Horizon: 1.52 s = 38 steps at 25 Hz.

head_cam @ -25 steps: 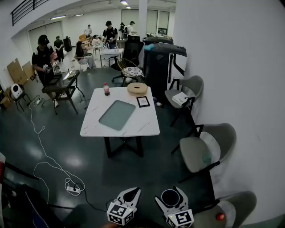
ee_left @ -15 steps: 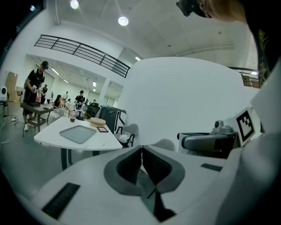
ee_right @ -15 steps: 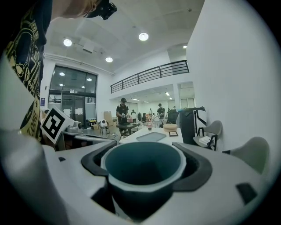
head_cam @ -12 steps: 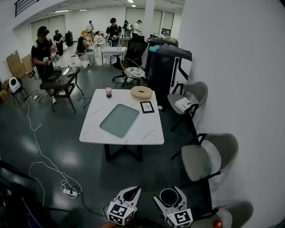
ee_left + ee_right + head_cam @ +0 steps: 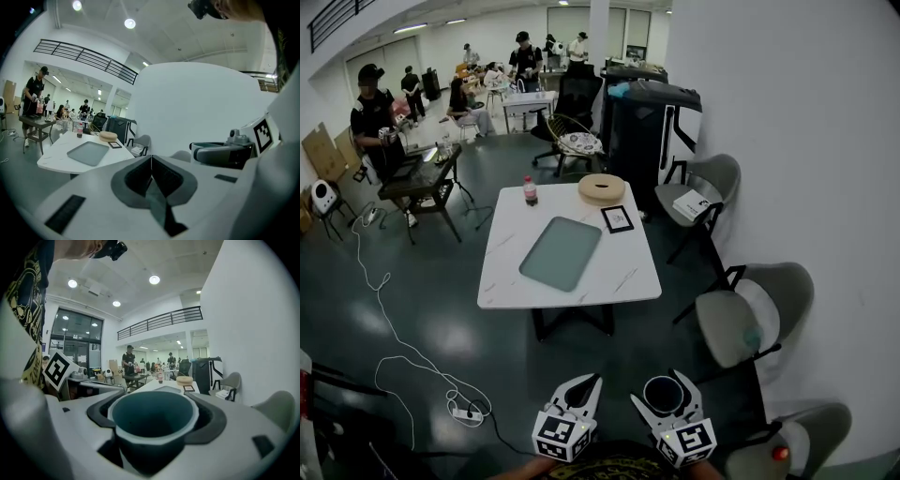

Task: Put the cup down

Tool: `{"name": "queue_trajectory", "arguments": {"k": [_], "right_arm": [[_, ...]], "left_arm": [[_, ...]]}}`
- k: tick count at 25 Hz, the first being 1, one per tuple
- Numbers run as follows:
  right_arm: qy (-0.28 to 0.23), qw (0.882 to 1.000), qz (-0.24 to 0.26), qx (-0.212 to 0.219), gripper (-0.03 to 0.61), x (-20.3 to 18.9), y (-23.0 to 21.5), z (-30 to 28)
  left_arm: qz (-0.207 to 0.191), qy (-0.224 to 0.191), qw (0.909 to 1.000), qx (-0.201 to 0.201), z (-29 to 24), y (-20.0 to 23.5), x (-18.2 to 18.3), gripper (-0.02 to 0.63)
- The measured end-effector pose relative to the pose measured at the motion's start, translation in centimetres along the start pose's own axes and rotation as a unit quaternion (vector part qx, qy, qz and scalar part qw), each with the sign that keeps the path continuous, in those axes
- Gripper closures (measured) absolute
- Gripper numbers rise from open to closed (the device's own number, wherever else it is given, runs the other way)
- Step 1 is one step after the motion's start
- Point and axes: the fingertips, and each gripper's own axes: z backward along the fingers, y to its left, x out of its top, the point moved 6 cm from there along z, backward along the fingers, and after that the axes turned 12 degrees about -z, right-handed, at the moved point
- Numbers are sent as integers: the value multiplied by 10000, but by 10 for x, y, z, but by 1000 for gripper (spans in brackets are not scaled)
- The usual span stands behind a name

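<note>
I have the cup (image 5: 153, 420) in the right gripper (image 5: 664, 392): its two jaws stand wide apart and press on the cup's sides, one on the left wall and one on the right, with the cup seated deep between them. In the right gripper view the cup is upright, dark teal inside with a pale rim, and its open mouth fills the gap between the jaws. From the head view I see it low in the picture, held over the dark floor (image 5: 441, 309) and well apart from the white table (image 5: 628, 272) ahead of me. The left gripper (image 5: 584, 386) hangs just beside the right one, and its jaws are pressed together tip to tip with nothing between them. On the table lies a grey-green tray (image 5: 561, 253) near the middle, a small black frame (image 5: 617, 218) beside the tray's far right corner, a round tan box (image 5: 602, 188) at the far edge, and a bottle (image 5: 529, 190) with a red label at the far left corner. A grey chair (image 5: 741, 323) stands to the right of the table, against the white wall.
</note>
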Motion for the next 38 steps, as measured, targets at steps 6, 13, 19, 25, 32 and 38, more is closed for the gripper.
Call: {"name": "queue_trajectory", "arguments": {"k": [6,13,19,25,32,38], "right_arm": [[-15,10000,-15,-1,198,2,16,-26],[23,10000,-31,69,196,5,20,-40],[37,9996,61,288,196,14,15,-56],[29,9977,128,661,198,25,-2,-78],[19,9947,309,976,198,49,-34,-100],[149,9907,268,1327,196,49,-63,-122]], "left_arm": [[15,52,10000,74,4,31,-4,601],[58,70,9998,162,5,44,-2,601],[66,70,9991,419,0,53,2,600],[47,60,9971,761,-17,59,12,601],[35,70,9943,1062,-52,59,26,601],[140,116,9904,1368,-80,61,28,601]]}}
